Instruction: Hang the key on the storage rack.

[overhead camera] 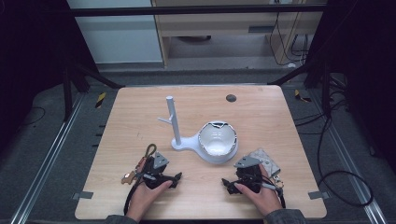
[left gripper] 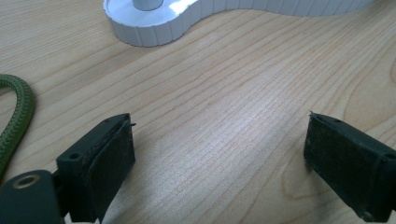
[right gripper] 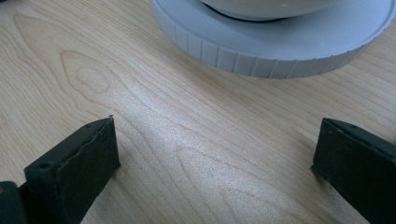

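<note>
A white stand [overhead camera: 173, 122] with an upright post and a side branch rises mid-table. Its flat base [left gripper: 154, 25] runs into a round dish [right gripper: 280, 51] that carries a white bowl [overhead camera: 217, 140]. My left gripper [overhead camera: 176, 178] lies low at the front left, its jaws wide apart over bare wood [left gripper: 219, 126]. My right gripper [overhead camera: 226, 184] lies at the front right and points left. It is open [right gripper: 218, 127] too, with nothing between the pads, just short of the dish rim.
A green cord loop [overhead camera: 149, 150] with a brownish tag [overhead camera: 127, 178] lies beside the left hand; the cord [left gripper: 18, 112] curves past the left jaw. A patterned pouch [overhead camera: 264, 157] sits behind the right hand. A dark round hole [overhead camera: 230, 98] marks the far tabletop [overhead camera: 261, 116].
</note>
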A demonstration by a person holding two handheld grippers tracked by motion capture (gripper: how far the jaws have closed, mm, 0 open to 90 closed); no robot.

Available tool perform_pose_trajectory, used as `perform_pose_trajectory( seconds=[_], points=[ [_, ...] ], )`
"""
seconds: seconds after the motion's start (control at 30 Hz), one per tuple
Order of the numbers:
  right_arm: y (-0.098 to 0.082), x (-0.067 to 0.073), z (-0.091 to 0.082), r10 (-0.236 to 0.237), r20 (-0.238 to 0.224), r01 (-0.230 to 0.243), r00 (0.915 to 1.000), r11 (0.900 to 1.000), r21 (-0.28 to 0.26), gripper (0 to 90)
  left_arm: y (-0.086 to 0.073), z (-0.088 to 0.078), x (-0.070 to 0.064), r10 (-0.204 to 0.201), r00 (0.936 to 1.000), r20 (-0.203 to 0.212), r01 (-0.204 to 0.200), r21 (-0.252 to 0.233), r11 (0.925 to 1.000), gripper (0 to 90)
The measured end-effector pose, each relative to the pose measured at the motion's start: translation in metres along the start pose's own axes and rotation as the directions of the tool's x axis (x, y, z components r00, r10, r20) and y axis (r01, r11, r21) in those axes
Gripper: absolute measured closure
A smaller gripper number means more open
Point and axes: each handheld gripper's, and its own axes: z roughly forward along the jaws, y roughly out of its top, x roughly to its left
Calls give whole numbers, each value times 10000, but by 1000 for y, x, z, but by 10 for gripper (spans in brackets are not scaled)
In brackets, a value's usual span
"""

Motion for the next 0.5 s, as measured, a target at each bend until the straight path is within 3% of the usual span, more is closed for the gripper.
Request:
perform_pose_trajectory(
  seconds=[0.2,0.5],
  points=[
    [-1,1,0,17,13,-17,10000,10000,-13,2,0,0,0,166,9998,146,-168,135,9998,34],
    [-1,1,-1,-3,-3,3,10000,10000,-24,2,-3,-5,6,239,9997,105,-240,111,9996,57]
  ],
)
